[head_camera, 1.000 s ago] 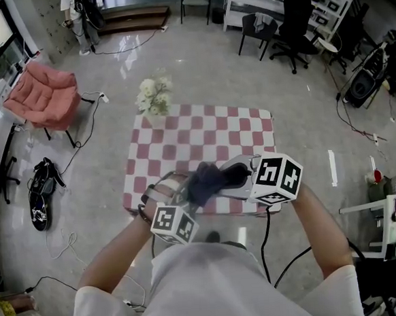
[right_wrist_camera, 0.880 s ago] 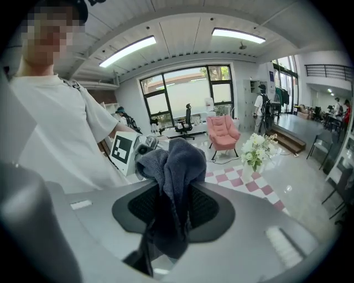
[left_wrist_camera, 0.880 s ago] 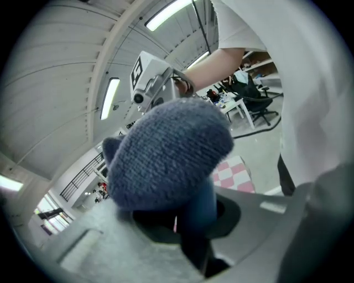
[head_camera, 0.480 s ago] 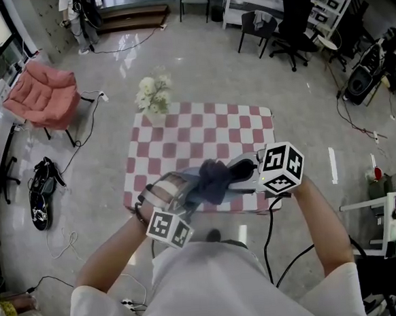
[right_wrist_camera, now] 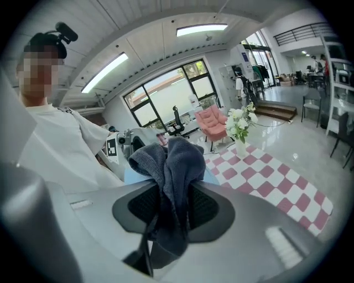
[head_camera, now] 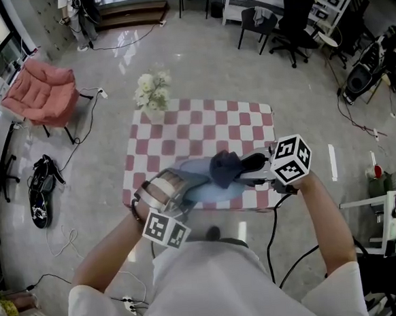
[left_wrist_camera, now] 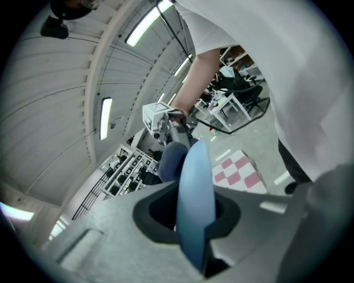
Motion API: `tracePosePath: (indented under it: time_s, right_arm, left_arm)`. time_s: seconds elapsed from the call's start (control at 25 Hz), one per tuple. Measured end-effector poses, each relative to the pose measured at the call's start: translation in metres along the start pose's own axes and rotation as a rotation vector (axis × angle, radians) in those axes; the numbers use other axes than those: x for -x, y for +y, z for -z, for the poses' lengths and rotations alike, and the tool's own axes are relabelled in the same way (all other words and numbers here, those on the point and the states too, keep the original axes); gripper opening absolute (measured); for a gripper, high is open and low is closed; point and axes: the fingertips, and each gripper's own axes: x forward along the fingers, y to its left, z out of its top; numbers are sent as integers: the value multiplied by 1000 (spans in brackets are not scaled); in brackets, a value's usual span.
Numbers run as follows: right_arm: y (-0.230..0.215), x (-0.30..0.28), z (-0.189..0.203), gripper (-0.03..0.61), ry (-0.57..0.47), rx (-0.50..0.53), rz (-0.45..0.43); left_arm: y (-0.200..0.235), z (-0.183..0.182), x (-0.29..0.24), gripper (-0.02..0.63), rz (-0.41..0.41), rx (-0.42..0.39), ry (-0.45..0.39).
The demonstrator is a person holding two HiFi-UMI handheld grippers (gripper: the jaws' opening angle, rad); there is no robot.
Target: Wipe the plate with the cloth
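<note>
A light blue plate (head_camera: 197, 185) is held above the near edge of the checked table, seen edge-on as the plate (left_wrist_camera: 194, 204) in the left gripper view. My left gripper (head_camera: 176, 189) is shut on its rim. A bunched dark grey cloth (head_camera: 225, 168) presses on the plate's upper face; my right gripper (head_camera: 250, 170) is shut on it. In the right gripper view the cloth (right_wrist_camera: 168, 182) fills the jaws, with the plate (right_wrist_camera: 133, 176) just behind. The left gripper view also shows the cloth (left_wrist_camera: 168, 160) against the plate's far side.
A red-and-white checked table (head_camera: 203, 136) lies below the grippers, with a vase of white flowers (head_camera: 152, 93) at its far left corner. A pink armchair (head_camera: 39, 95) stands at the far left. Black office chairs (head_camera: 290, 27) and cables are at the far right.
The right gripper and cloth have slid to the right and slightly away across the plate. The left gripper has shifted a little left, and more of the plate's face shows.
</note>
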Motion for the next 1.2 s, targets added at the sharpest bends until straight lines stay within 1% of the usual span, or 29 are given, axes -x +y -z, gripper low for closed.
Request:
tracePosePath:
  time_s: [0.36,0.52,0.64,0.88,1.04,1.2]
  right_arm:
    - [-40,17,28,133,-75,-162,-9]
    - [-60,22,48,133,-56,-205,10]
    - [-78,36,61,133,-50,-232,32]
    - [-101,65,60,133,-50,-238,66]
    - [-107,60,56,133,-27,-246,44]
    - [-101,49,61,135,3,-233,2]
  left_arm:
    - [4,-14,-3,43,-30,-29,-28]
    - [4,-24,-5,42,-31,-30,-56]
    - [1,-31,-9,41,-23,-37,-65]
    - [-6,-49,-25,41,-20,-69,-65]
    - [-1,-63,-35,41,-35,-84,-72]
    - [0,-75,-45,41,-40,-114,-73]
